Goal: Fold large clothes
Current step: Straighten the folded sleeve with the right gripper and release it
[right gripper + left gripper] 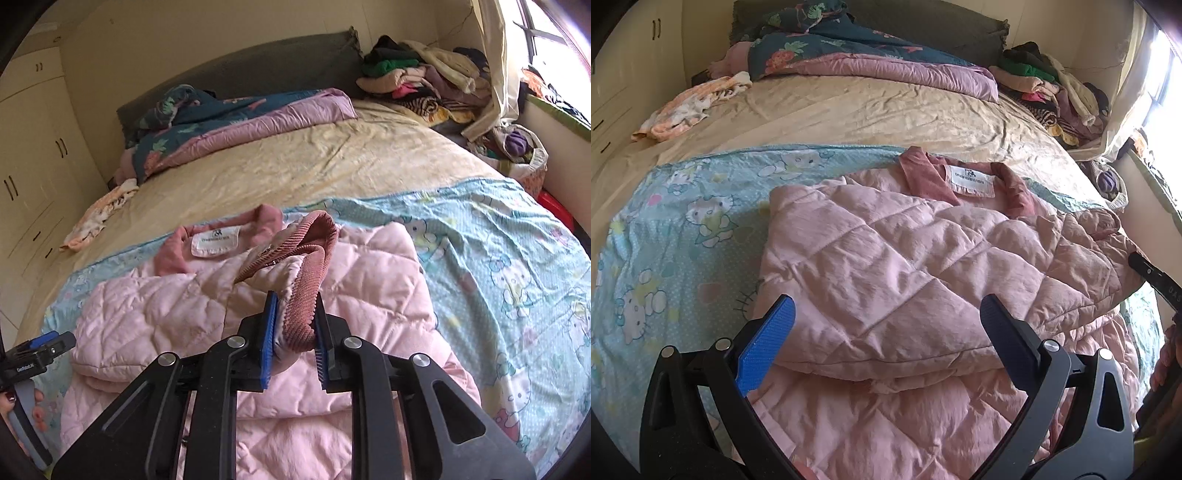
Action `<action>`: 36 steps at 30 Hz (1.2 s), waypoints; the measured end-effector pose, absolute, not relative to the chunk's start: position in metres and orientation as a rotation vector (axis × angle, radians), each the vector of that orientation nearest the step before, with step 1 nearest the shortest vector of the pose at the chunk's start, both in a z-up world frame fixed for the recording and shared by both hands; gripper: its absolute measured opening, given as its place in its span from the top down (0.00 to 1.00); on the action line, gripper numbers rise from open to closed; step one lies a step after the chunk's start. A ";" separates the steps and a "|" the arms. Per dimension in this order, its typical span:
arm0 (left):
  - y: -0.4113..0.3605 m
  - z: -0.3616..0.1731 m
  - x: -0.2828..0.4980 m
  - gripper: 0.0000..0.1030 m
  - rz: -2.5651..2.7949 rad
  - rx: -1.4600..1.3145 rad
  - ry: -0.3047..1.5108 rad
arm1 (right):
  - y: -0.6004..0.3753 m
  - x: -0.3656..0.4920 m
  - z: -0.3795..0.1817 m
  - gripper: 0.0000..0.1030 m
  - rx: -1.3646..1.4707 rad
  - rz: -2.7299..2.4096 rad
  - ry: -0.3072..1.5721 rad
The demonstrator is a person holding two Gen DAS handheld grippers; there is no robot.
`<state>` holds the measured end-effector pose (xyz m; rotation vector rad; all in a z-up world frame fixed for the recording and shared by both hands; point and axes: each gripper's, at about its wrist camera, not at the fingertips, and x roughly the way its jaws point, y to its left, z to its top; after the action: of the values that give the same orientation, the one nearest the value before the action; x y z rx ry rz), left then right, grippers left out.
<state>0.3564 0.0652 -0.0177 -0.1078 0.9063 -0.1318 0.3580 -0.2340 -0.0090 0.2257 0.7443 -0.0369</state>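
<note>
Your pink quilted padded jacket [886, 266] lies partly folded on the pale blue cartoon-cat printed sheet [676, 236], which covers the near end of the bed over a wrinkled beige bedspread [849, 110]. Its diamond stitching puffs the fabric into soft, creased pillows; the dusty-rose corduroy collar [923, 177] lies flat at the far edge with a white rectangular label [969, 179] sewn inside.

Your right gripper [295, 339] is pinching a ribbed dusty-rose corduroy cuff [306, 266] at the sleeve end, its blue ridged pads [271, 332] set narrow with the cuff bunched between them and one sleeve drawn across the jacket's body. The sleeve rises in a loose hump above the jaws.

Your left gripper [886, 328] stands wide over the near folded edge of the jacket, its blue textured pad [768, 343] to one side and a dark one on the other, gripping nothing.

Further back sit a crumpled teal floral and mauve quilt [849, 55], a small peach-and-white printed cloth [690, 107], and a mixed heap of clothes [1052, 92] near the window.
</note>
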 end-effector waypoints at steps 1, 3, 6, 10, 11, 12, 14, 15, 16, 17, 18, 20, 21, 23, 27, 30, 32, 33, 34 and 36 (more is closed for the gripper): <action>0.064 -0.018 0.357 0.09 -0.133 -0.108 0.908 | -0.235 0.358 -0.010 0.75 0.233 -0.046 0.753; 0.061 -0.019 0.357 0.09 -0.133 -0.105 0.911 | -0.238 0.358 -0.012 0.71 0.255 -0.052 0.764; 0.058 -0.022 0.357 0.09 -0.140 -0.101 0.916 | -0.240 0.356 -0.011 0.59 0.257 -0.053 0.764; 0.052 -0.025 0.355 0.09 -0.158 -0.072 0.915 | -0.241 0.348 -0.005 0.49 0.260 -0.060 0.736; 0.050 -0.027 0.356 0.09 -0.161 -0.069 0.920 | -0.240 0.346 -0.004 0.48 0.264 -0.052 0.731; 0.050 -0.030 0.357 0.09 -0.164 -0.070 0.928 | -0.239 0.345 -0.003 0.47 0.269 -0.042 0.728; 0.049 -0.039 0.362 0.09 -0.152 -0.056 0.960 | -0.233 0.343 0.000 0.43 0.272 -0.006 0.731; 0.049 -0.045 0.365 0.09 -0.141 -0.049 0.979 | -0.228 0.342 0.000 0.39 0.267 0.014 0.735; 0.050 -0.051 0.367 0.09 -0.138 -0.049 0.994 | -0.223 0.343 0.000 0.38 0.258 0.035 0.742; 0.050 -0.057 0.369 0.09 -0.138 -0.054 1.010 | -0.219 0.343 0.001 0.37 0.251 0.052 0.749; 0.051 -0.063 0.371 0.09 -0.136 -0.058 1.020 | -0.212 0.344 0.001 0.36 0.240 0.073 0.757; 0.053 -0.072 0.374 0.08 -0.136 -0.063 1.031 | -0.200 0.347 0.000 0.36 0.218 0.113 0.775; 0.054 -0.075 0.375 0.08 -0.136 -0.064 1.033 | -0.193 0.348 -0.001 0.36 0.205 0.131 0.782; 0.053 -0.078 0.376 0.08 -0.137 -0.062 1.038 | -0.181 0.352 -0.004 0.36 0.181 0.161 0.801; 0.054 -0.080 0.376 0.08 -0.138 -0.062 1.035 | -0.154 0.370 -0.020 0.36 0.106 0.198 0.874; 0.054 -0.080 0.377 0.08 -0.138 -0.065 1.031 | -0.137 0.387 -0.043 0.35 0.038 0.191 0.946; 0.055 -0.080 0.377 0.08 -0.139 -0.067 1.027 | -0.132 0.402 -0.072 0.33 -0.003 0.167 1.043; 0.055 -0.080 0.376 0.08 -0.141 -0.066 1.027 | -0.132 0.406 -0.082 0.32 -0.001 0.164 1.061; 0.054 -0.079 0.376 0.08 -0.142 -0.064 1.028 | -0.132 0.411 -0.091 0.31 -0.007 0.157 1.069; 0.053 -0.077 0.375 0.08 -0.147 -0.056 1.023 | -0.126 0.416 -0.101 0.30 -0.060 0.141 1.079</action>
<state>0.3745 0.0528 -0.0770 -0.0556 1.0230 -0.1467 0.4164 -0.1263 -0.1008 -0.0597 1.0795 0.1407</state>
